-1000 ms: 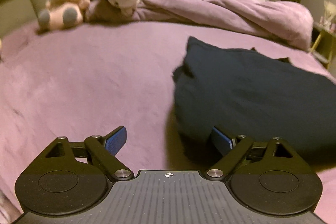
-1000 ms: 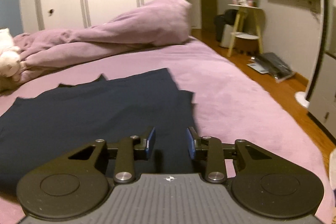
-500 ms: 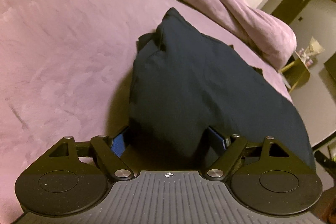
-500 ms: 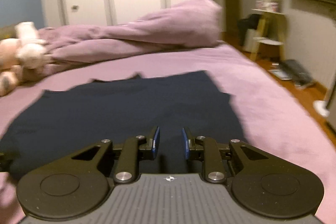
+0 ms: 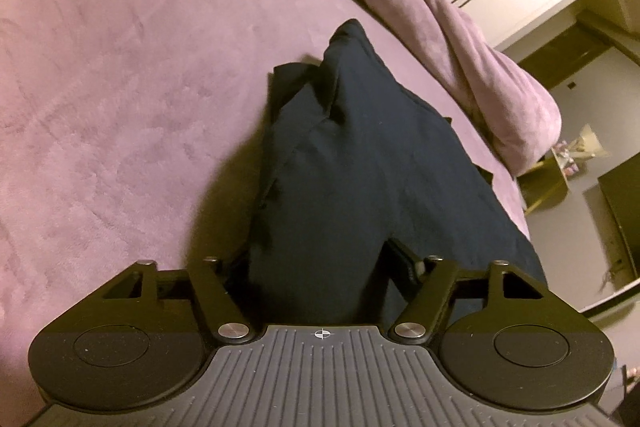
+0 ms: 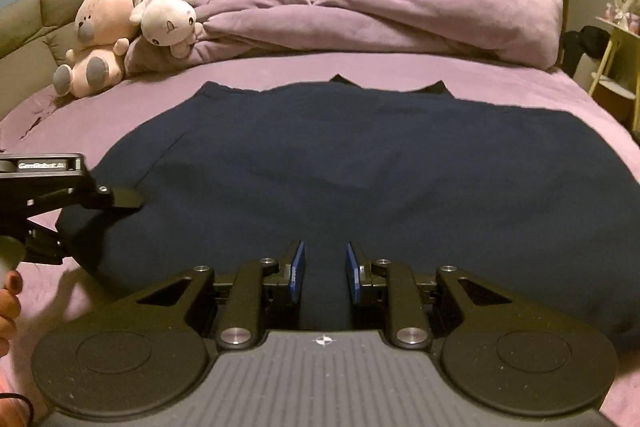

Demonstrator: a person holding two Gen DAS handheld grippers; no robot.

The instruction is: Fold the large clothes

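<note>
The right gripper (image 6: 322,273) stands low over the near edge of the dark blue garment (image 6: 360,163); its jaws are a little apart, with cloth lying between the blue pads, though I cannot tell if they press it. At the garment's left edge the left gripper (image 5: 316,259) has its jaws closing around a raised fold of the cloth. The garment lies spread flat on the purple bed (image 6: 400,67). Behind it are a bunched purple duvet (image 6: 380,15) and two plush toys (image 6: 128,23).

One dark garment (image 6: 360,163), two plush toys (image 6: 100,39), one bunched duvet (image 6: 380,19), two hand-held grippers (image 6: 322,273)
</note>
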